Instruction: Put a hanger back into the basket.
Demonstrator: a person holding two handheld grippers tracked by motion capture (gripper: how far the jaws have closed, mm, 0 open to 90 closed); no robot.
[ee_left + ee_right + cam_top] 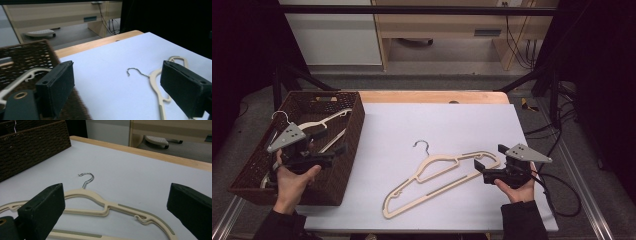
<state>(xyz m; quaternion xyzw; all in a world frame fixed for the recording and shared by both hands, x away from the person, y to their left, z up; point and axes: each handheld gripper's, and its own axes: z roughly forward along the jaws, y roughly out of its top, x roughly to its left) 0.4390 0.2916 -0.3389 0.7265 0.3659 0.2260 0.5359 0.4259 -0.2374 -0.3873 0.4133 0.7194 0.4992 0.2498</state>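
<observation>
A cream plastic hanger [439,177] with a metal hook [422,145] lies flat on the white table sheet [437,120]. My right gripper [491,157] is open at the hanger's right shoulder, with a jaw on either side of it. In the right gripper view the hanger [100,205] runs between the spread jaws of that gripper [117,192]. My left gripper [332,142] hovers open over the dark woven basket [354,107] and holds nothing. The left gripper view has the open gripper [118,67] above the basket's rim, with the table hanger [155,82] beyond.
Inside the basket [27,57] lie more cream hangers [319,122], one with a wire hook. A wooden table edge [432,96] borders the sheet at the back. Behind it stand cabinets and cables on the floor. A black cable [562,190] trails from the right gripper.
</observation>
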